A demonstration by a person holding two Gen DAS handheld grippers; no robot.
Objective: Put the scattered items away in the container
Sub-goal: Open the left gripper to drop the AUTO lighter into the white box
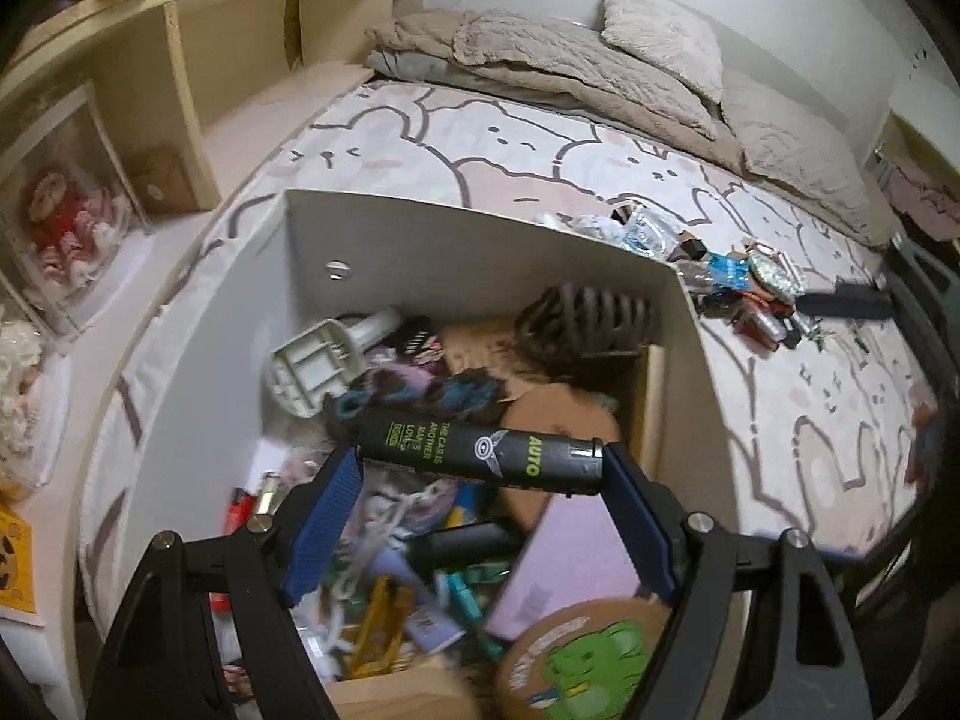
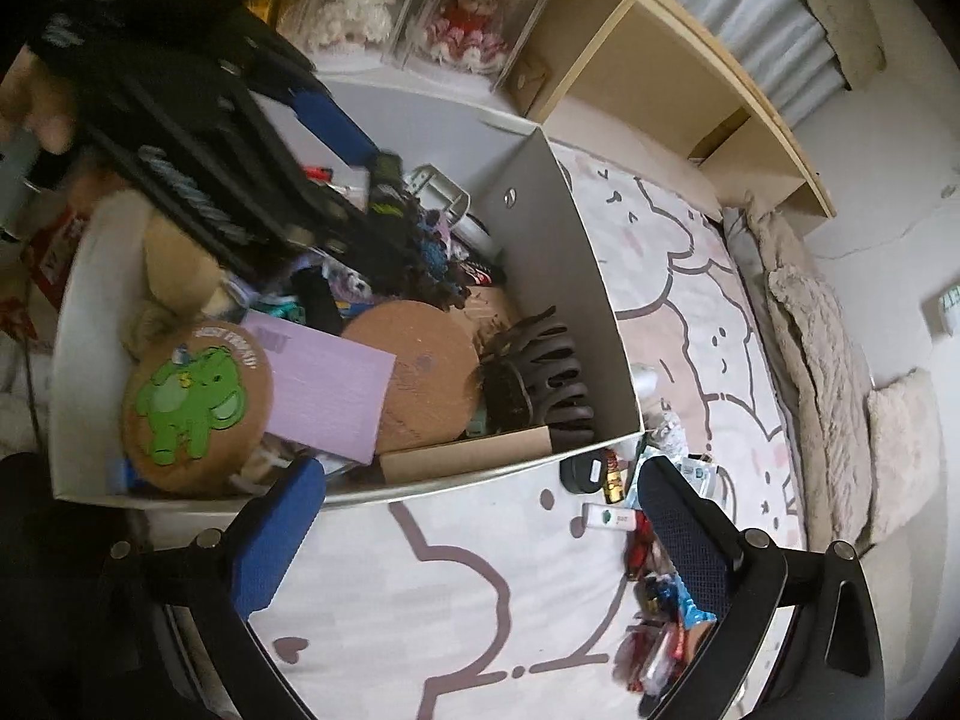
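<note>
A white open box [image 1: 456,252] sits on the bed, full of clutter: a brown hair claw [image 1: 585,318], a purple card [image 1: 570,570], a round cork coaster with a green frog [image 1: 588,666]. My left gripper [image 1: 480,456] is over the box, shut on a black tube [image 1: 480,450] printed "AUTO", held crosswise by its ends. My right gripper [image 2: 480,516] is open and empty over the sheet beside the box [image 2: 558,276]. Several small scattered items [image 2: 654,594] lie on the bed by its right finger; they also show in the left wrist view [image 1: 738,294].
The bed has a cartoon-print sheet [image 2: 456,600], with a beige blanket and pillows [image 1: 600,66] at its far side. A wooden shelf unit [image 1: 210,54] with dolls in clear cases [image 1: 66,216] runs along the bed's side.
</note>
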